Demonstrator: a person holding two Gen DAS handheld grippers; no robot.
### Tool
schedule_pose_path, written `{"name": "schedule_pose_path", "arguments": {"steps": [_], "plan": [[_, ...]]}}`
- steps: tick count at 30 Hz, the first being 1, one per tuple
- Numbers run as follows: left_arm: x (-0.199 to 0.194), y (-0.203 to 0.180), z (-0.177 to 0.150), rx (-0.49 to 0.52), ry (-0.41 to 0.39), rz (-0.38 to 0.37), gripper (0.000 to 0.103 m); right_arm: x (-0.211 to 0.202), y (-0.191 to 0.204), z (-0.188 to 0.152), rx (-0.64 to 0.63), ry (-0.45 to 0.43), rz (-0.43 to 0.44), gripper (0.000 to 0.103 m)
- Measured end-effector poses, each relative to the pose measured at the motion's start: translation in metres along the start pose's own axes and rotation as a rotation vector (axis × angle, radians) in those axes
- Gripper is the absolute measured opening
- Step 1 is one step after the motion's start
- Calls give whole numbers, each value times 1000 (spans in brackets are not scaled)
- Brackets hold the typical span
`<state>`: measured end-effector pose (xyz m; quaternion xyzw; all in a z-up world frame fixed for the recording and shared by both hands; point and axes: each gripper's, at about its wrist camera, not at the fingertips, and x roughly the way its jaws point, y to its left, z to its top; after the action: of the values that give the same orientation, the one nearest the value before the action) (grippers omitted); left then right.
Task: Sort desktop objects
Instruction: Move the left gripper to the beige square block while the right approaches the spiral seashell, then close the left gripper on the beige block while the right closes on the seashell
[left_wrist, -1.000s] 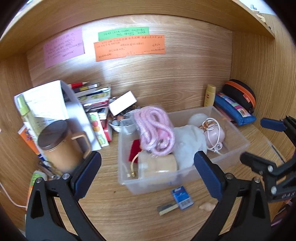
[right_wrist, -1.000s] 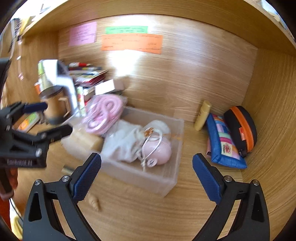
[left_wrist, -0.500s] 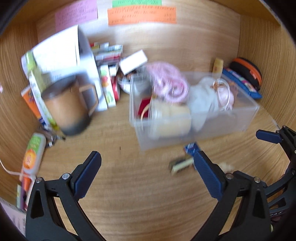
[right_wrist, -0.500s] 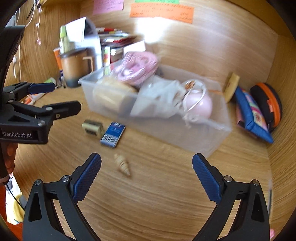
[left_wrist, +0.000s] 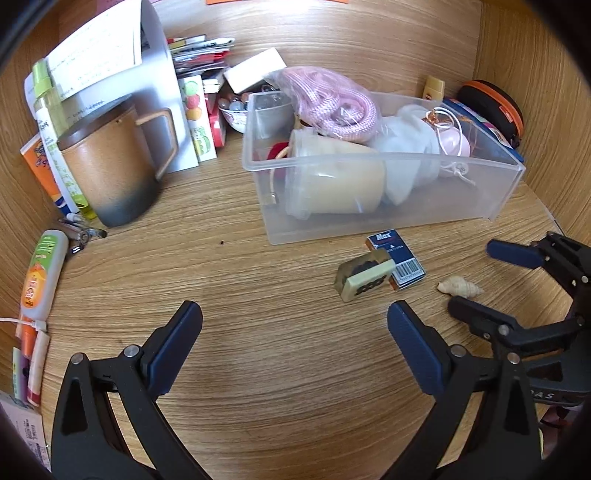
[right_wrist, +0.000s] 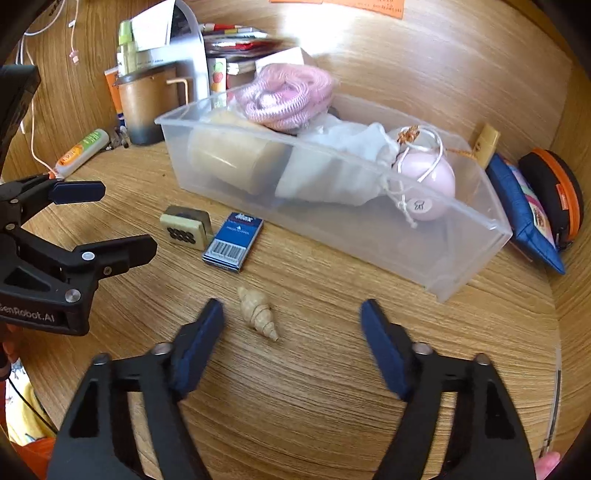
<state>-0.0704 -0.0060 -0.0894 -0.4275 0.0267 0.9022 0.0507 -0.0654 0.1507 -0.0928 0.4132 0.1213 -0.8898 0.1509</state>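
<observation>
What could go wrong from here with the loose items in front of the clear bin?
The right gripper, jaws just narrowed but empty, has the seashell off-centre beside one finger; closing may flick the tapered shell away. The left gripper hangs open near the blue box and cream block; the two grippers could collide. The clear bin already looks crowded.

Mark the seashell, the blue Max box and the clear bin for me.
seashell (right_wrist: 257, 312), right wrist view, middle of its ridged body
blue Max box (right_wrist: 233, 240), right wrist view, centre of its top face
clear bin (left_wrist: 388, 192), left wrist view, front wall
</observation>
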Motion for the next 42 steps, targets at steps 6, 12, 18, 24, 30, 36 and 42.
{"name": "schedule_pose_path", "arguments": {"steps": [6,12,18,24,30,36,42], "plan": [[6,-6,-3,3,16,-12,102,1,0,-1,-7,8,37,54],[11,-10,-2,4,37,-16,102,2,0,-1,-5,5,84,34],[16,-16,2,14,44,-19,102,2,-1,-1,-16,6,106,19],[21,-20,10,-1,47,-36,102,-1,-12,-7,-4,11,94,16],[25,-25,15,-26,33,-36,102,-6,-30,-16,21,14,74,16],[20,-17,13,-56,14,-28,102,-10,-48,-25,44,14,58,16],[24,-14,13,-63,29,1,102,-15,-59,-31,57,12,48,16]]}}
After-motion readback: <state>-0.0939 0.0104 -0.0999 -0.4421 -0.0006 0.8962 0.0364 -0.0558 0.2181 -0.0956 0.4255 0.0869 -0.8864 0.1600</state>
